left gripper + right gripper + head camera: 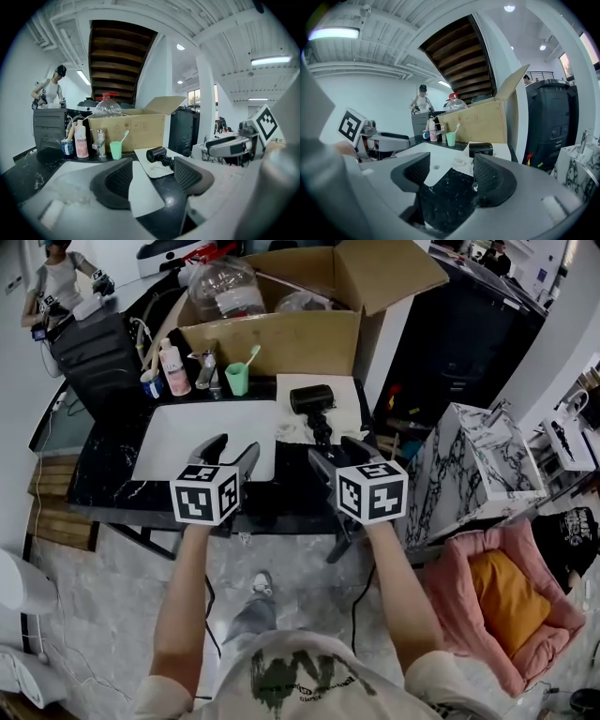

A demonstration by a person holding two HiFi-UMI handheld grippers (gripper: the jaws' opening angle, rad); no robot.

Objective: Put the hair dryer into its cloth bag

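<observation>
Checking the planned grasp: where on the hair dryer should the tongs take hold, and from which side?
Probably the slim handle, from the near side. The hair dryer lies on the white cloth with its barrel crosswise at the far end and the handle pointing toward the person, so the open right tongs could close across it.

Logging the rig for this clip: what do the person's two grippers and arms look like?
The left gripper and right gripper both have grey bodies and dark, curved jaws with ribbed inner faces. Each carries a white cube printed with black square markers. The person wears a light short-sleeved T-shirt with a dark print, and nothing covers the forearms.
</observation>
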